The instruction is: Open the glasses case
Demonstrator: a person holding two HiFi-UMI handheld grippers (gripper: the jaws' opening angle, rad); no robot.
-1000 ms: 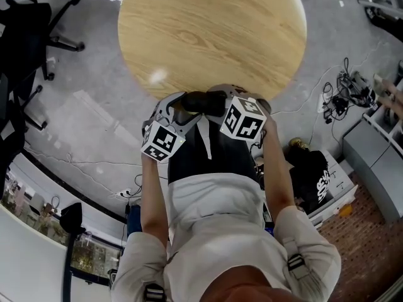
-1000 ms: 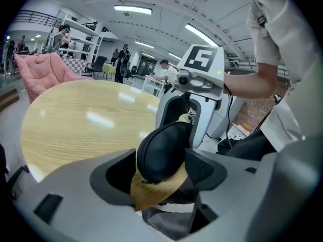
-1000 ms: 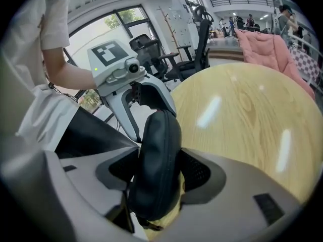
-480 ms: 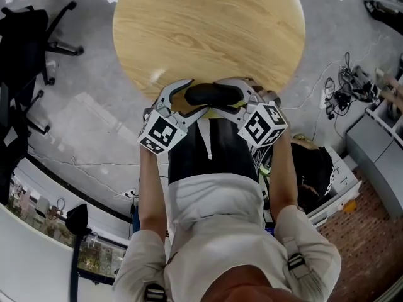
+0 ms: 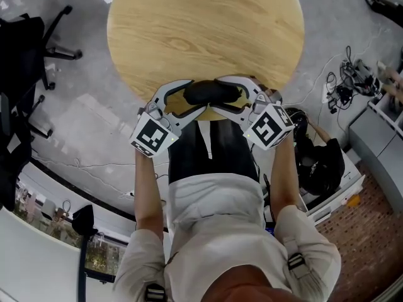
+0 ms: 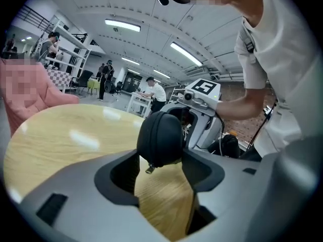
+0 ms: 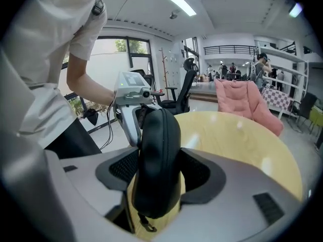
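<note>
Lying crosswise between the two grippers, the black glasses case (image 5: pixel 213 93) is held over the near edge of the round wooden desk (image 5: pixel 201 24), just in front of the person's torso. Its zip runs closed along the seam, so the case is still unopened. A small zipper pull (image 6: pixel 149 170) hangs from the end that faces the left gripper.

The left gripper (image 5: pixel 194 96) has that end between its fingers (image 6: pixel 122 173). These have just been closing and now press on it from both sides. The right gripper (image 5: pixel 232 94) takes the case deeper, with its fingers (image 7: pixel 202 173) clamped on the flanks and the case standing on edge between them. Another pull (image 7: pixel 146 227) dangles near the camera.

Both marker cubes sit toward the person, and the forearms reach forward from a white shirt (image 5: pixel 214 231). Beyond the desk's left edge stands a black office chair (image 5: pixel 28 55) on the grey floor. To the right lie tangled cables (image 5: pixel 343 87) and a black bag (image 5: pixel 321 162). A pink chair (image 7: pixel 247 102) stands past the far edge.
</note>
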